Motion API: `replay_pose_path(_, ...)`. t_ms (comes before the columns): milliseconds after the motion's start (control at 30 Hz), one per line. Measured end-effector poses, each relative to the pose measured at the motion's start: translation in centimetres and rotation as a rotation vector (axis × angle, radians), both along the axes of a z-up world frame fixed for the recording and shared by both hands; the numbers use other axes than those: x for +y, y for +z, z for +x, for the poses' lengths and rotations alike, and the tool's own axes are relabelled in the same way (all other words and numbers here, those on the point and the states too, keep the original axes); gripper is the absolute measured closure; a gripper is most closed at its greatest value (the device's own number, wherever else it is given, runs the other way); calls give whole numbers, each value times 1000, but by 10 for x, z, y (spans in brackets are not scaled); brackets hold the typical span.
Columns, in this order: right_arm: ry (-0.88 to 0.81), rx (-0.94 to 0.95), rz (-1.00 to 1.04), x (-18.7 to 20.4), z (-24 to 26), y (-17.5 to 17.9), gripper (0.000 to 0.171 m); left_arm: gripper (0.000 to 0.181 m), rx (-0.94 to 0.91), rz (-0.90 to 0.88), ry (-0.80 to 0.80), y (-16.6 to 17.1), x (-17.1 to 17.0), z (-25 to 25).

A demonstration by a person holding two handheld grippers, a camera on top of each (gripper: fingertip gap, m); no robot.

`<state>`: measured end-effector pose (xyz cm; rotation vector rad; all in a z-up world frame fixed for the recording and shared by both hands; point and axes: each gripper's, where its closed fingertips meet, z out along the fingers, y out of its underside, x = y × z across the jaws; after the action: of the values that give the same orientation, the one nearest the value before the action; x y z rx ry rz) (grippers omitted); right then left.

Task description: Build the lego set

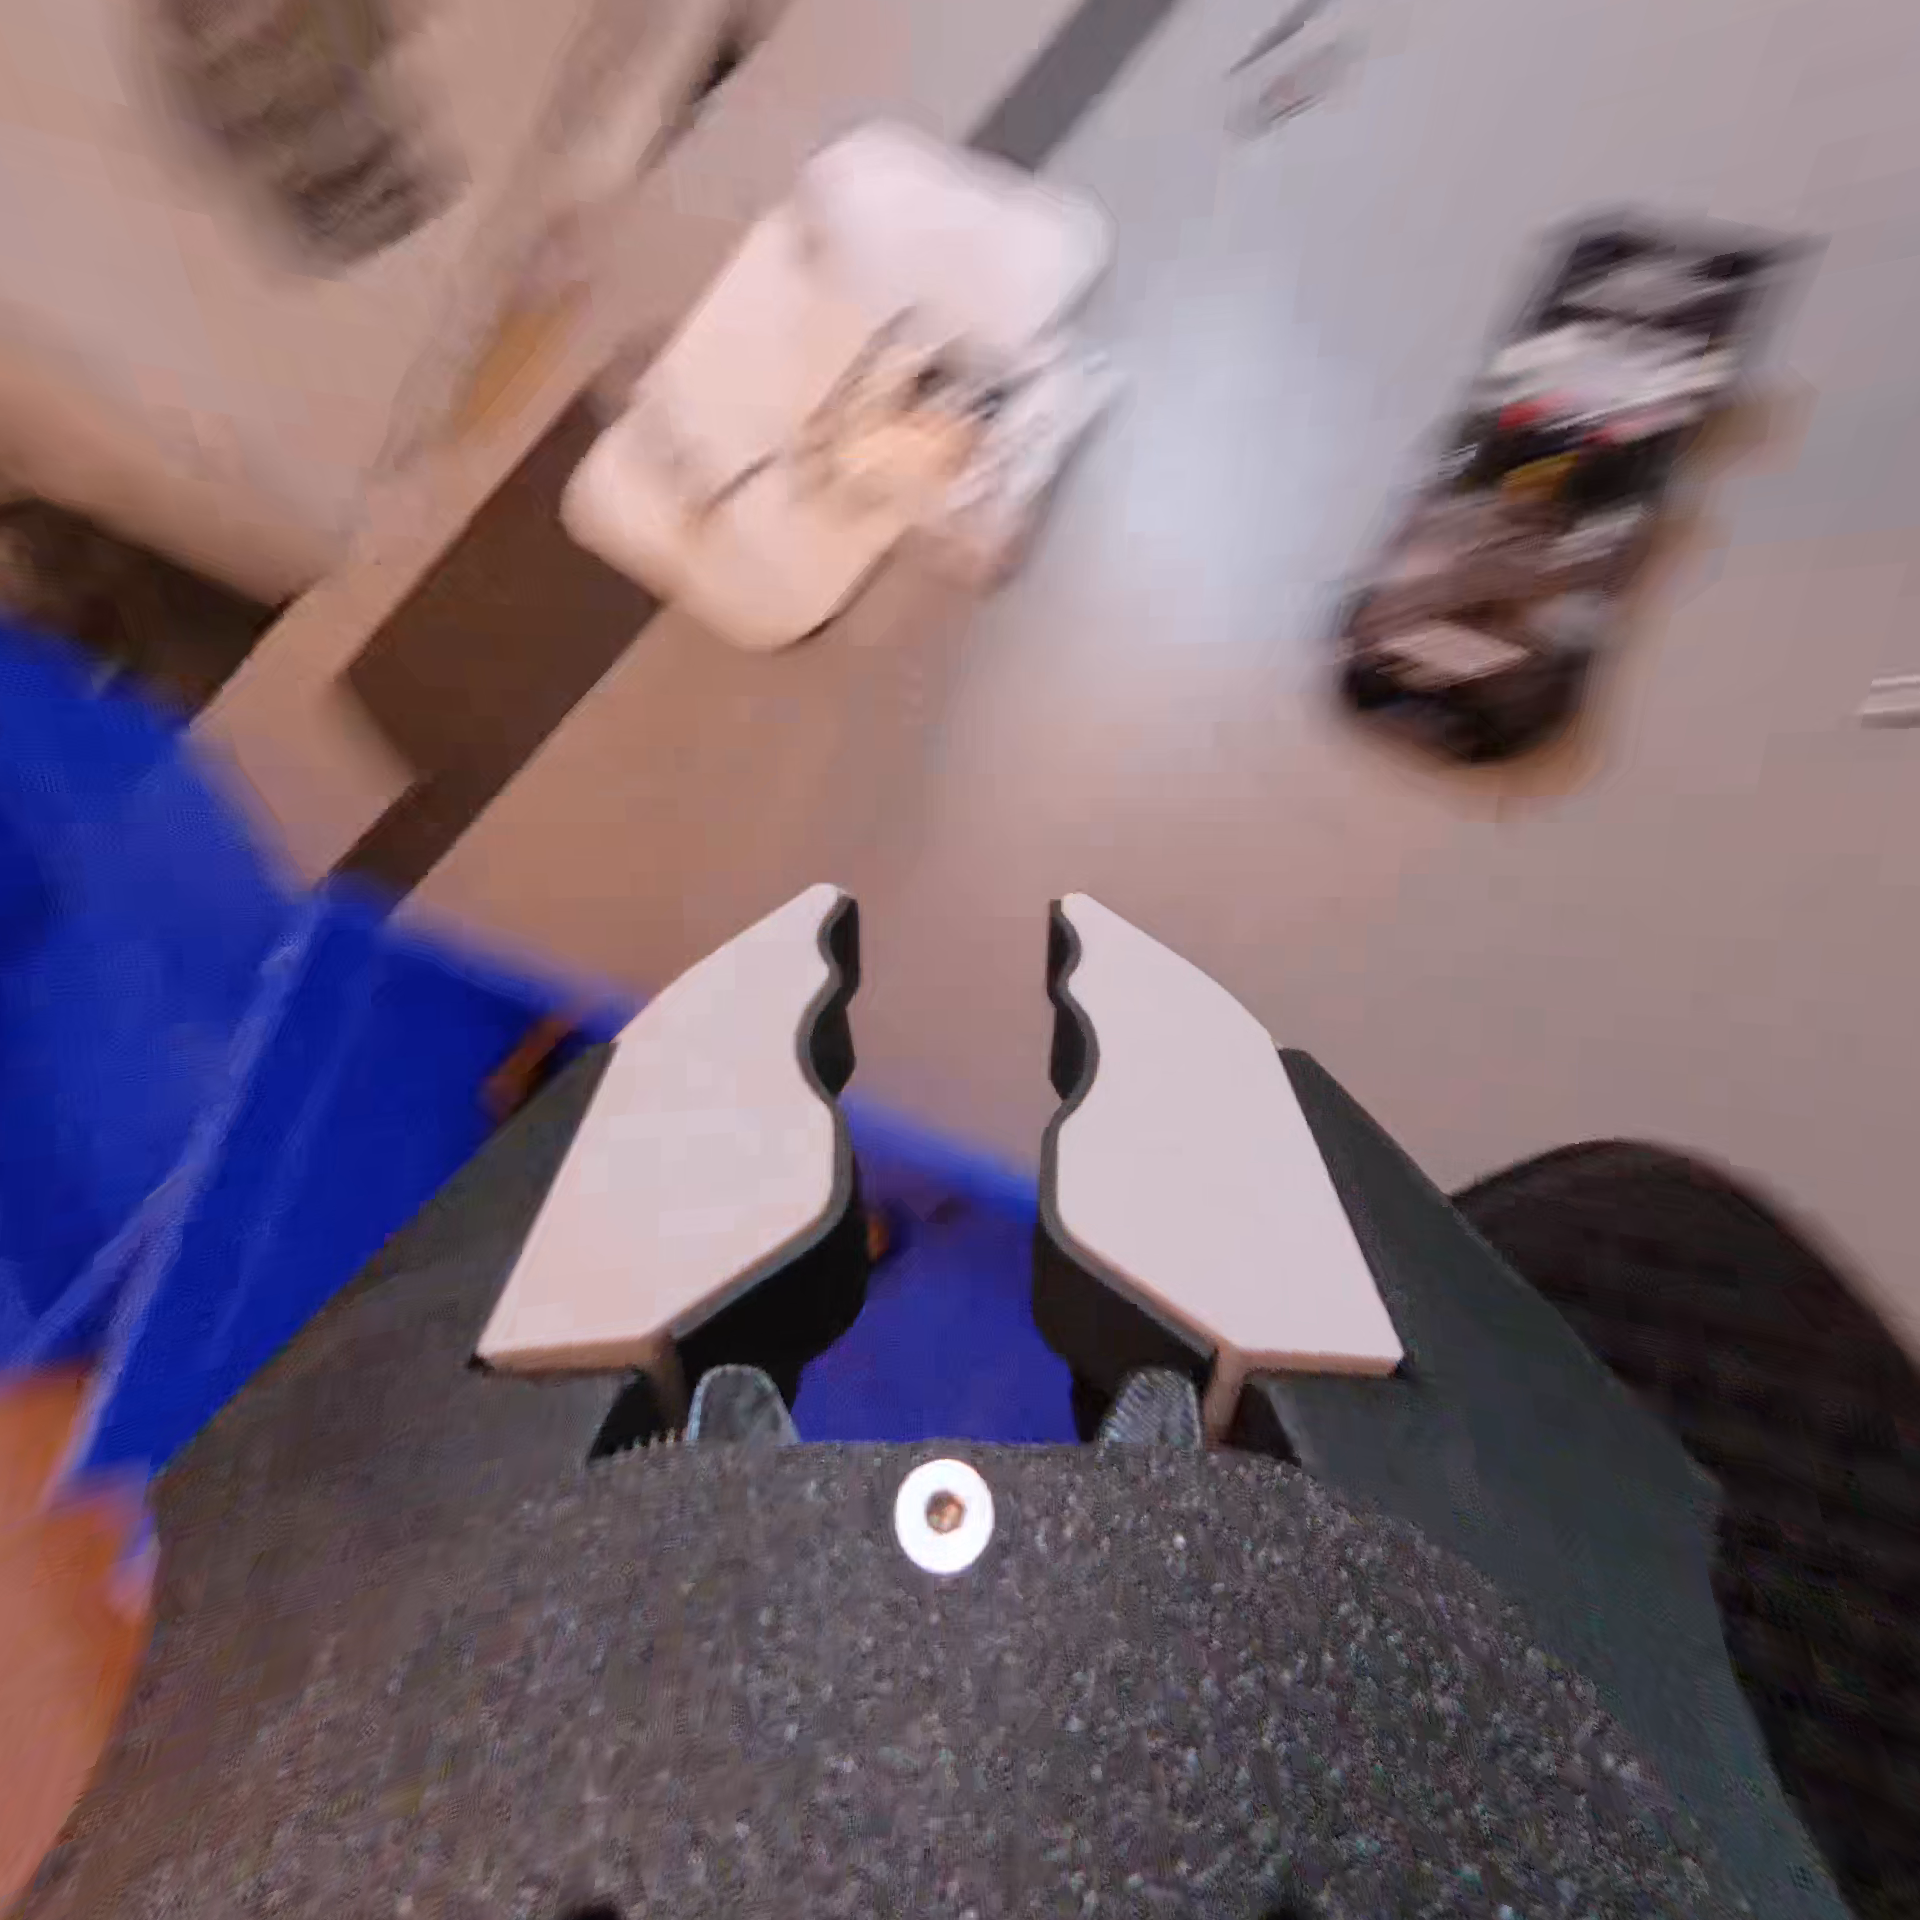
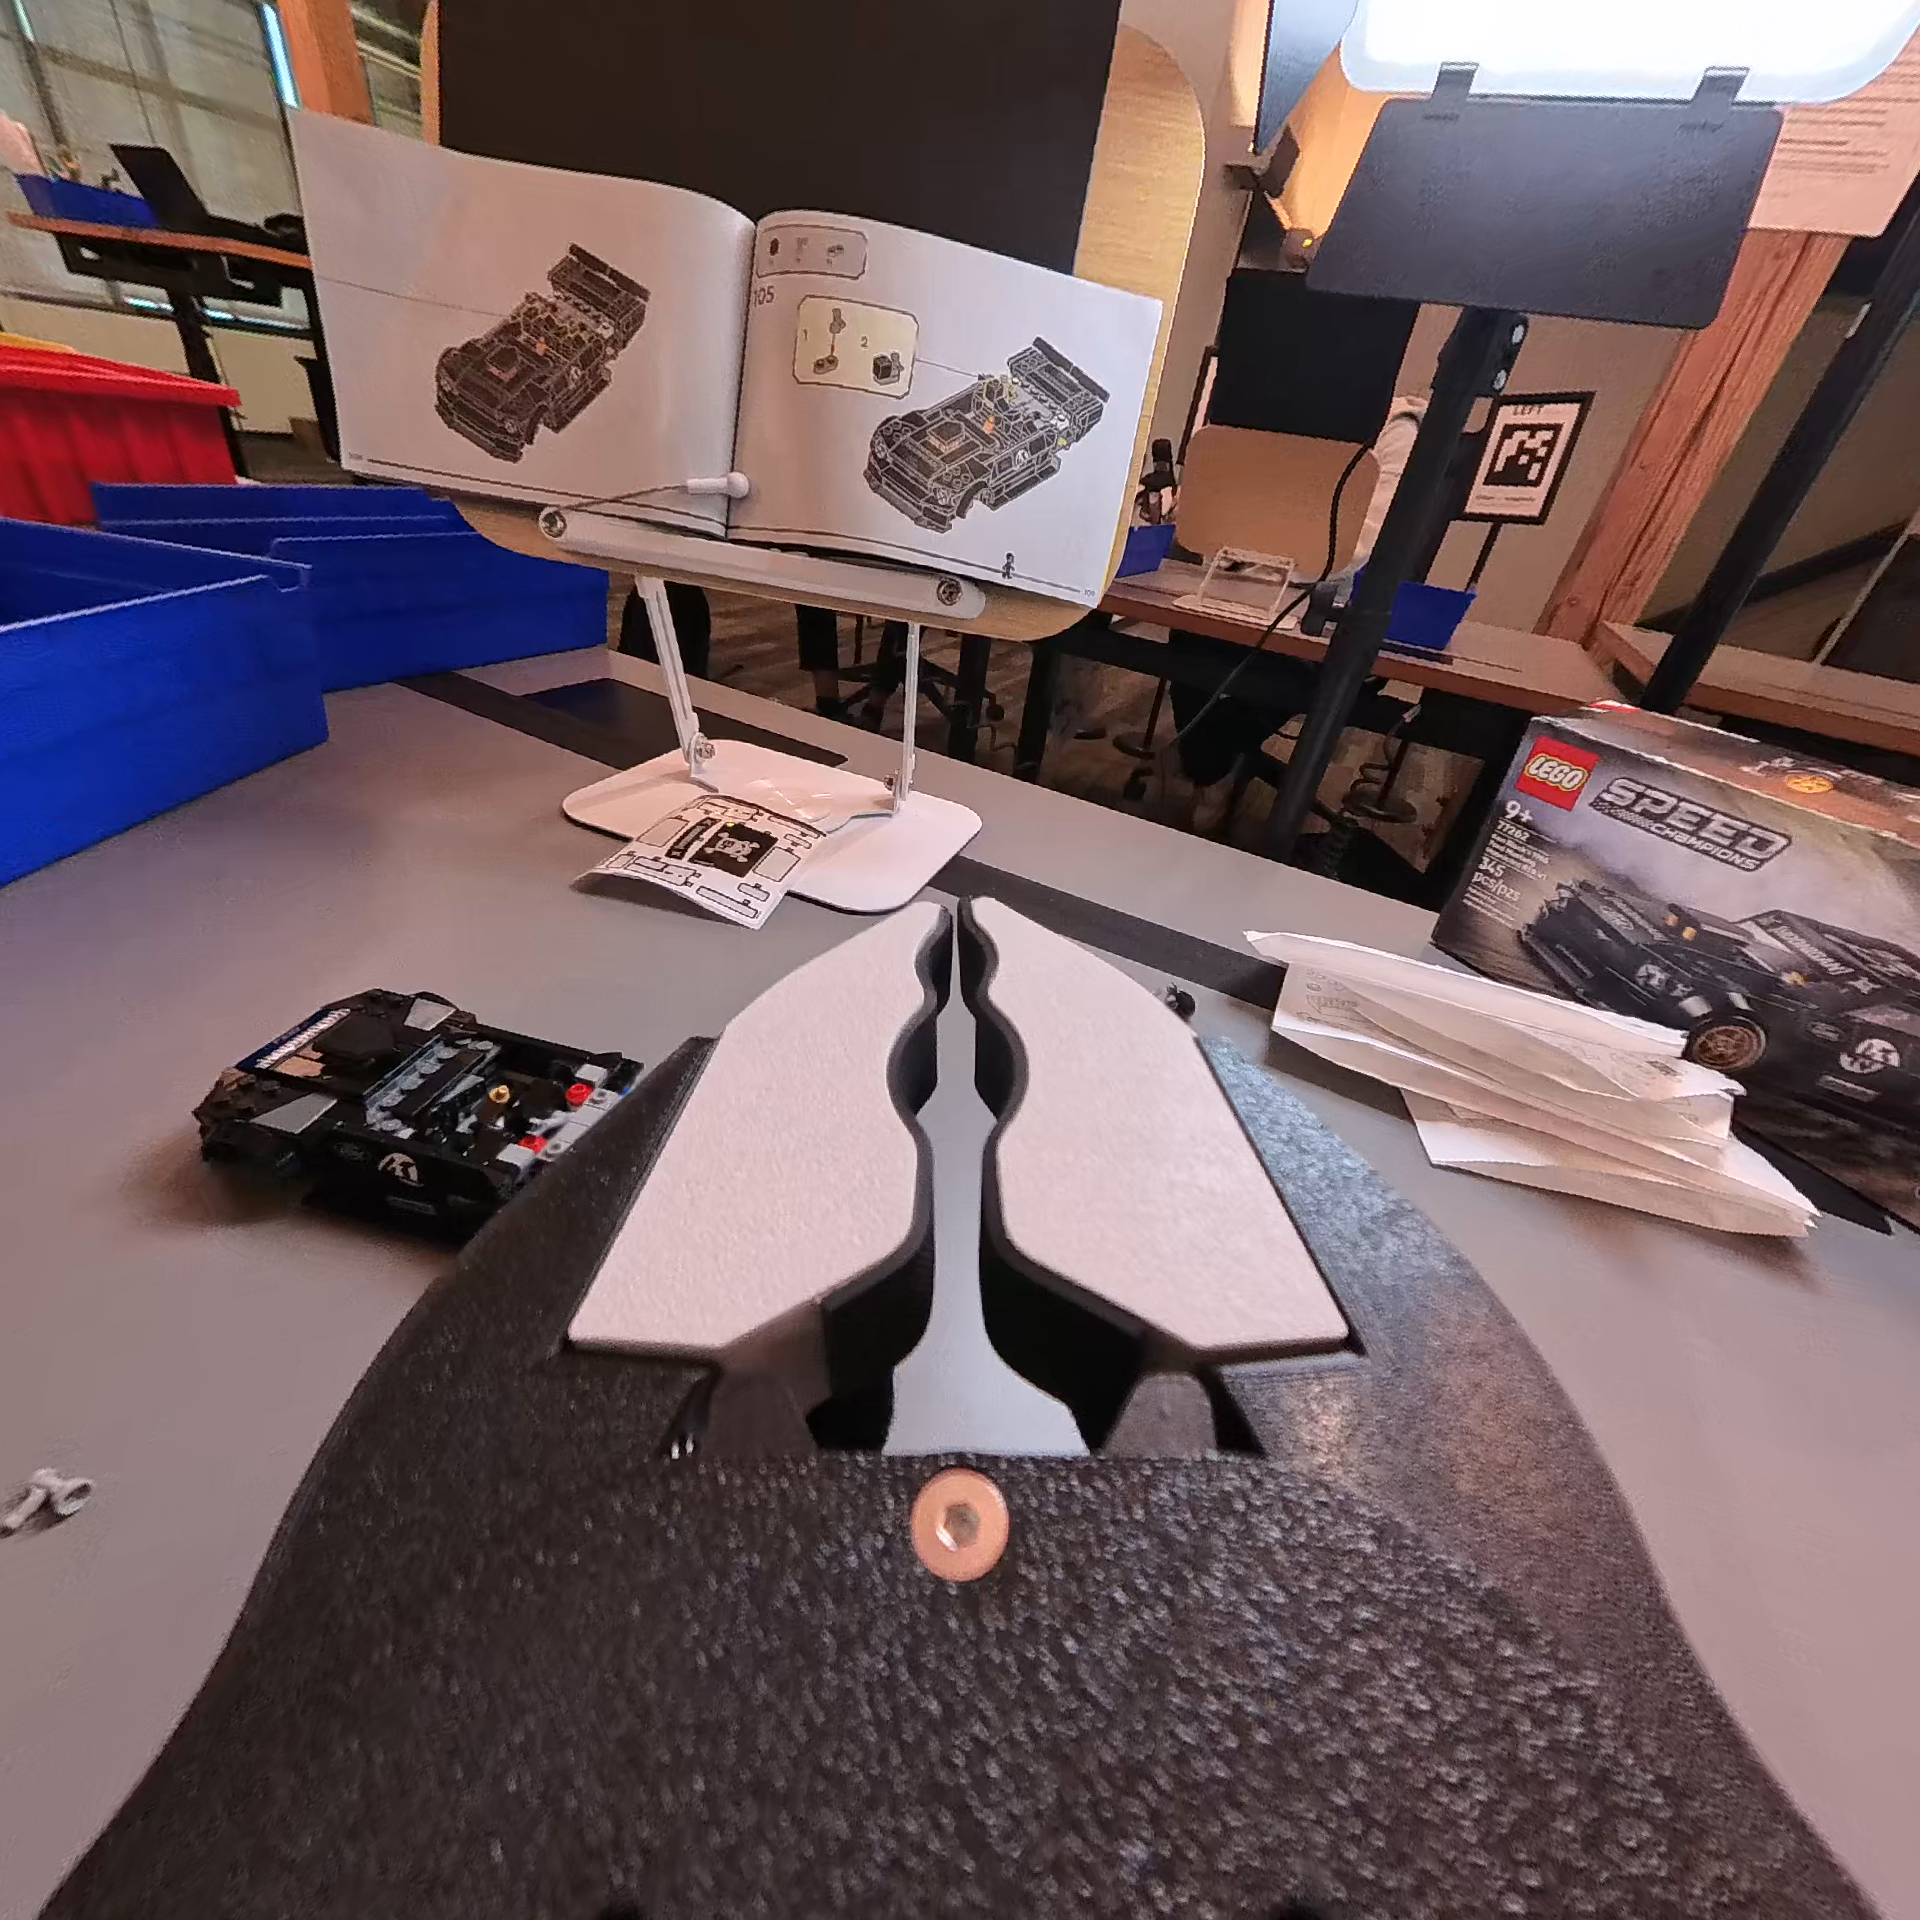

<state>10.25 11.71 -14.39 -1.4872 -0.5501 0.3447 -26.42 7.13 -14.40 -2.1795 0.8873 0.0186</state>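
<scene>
The partly built black lego car (image 2: 416, 1112) sits on the grey table (image 2: 208, 1351), left of my right gripper (image 2: 956, 914). The right gripper is shut with nothing between its fingers and hovers low over the table. The open instruction booklet (image 2: 727, 384) stands on a white stand (image 2: 790, 821) behind it, with a sticker sheet (image 2: 707, 852) on the stand's base. The left wrist view is heavily blurred. My left gripper (image 1: 951, 925) is open and empty above the table, and the car (image 1: 1538, 499) shows far off at the upper right.
Blue bins (image 2: 156, 675) stand at the left, and one (image 1: 208, 987) lies close under the left gripper. The lego box (image 2: 1714, 914) and empty paper bags (image 2: 1507, 1070) lie at the right. A small grey piece (image 2: 42, 1501) lies at the near left, and a tiny black piece (image 2: 1179, 997) near the bags. Spacing between my two grippers at the tips: around 35 cm. The partly built black lego car (image 2: 416, 1112) lies around 20 cm away from my right fingertips. It is also in sight in the left wrist view (image 1: 1618, 497).
</scene>
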Motion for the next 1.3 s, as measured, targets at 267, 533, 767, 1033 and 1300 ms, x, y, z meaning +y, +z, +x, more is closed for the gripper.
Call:
replay_pose_path(267, 30, -20, 1, -4, -9, -1, 170, 168, 20, -283, 561, -66, 46, -226)
replay_pose_path(533, 34, -38, -4, -5, -5, -6, 170, 155, 298, -552, 465, -126, 64, -254)
replay_pose_path(767, 40, -16, -24, -5, -1, -7, 170, 154, 164, -647, 691, -145, 72, -268)
replay_pose_path(1033, 51, -18, -52, -4, -3, -13, 170, 163, 90, -663, 701, -151, 74, -269)
replay_pose_path(1300, 50, -27, -53, -6, -4, -14, 170, 173, -49, -694, 709, -155, 77, -255)
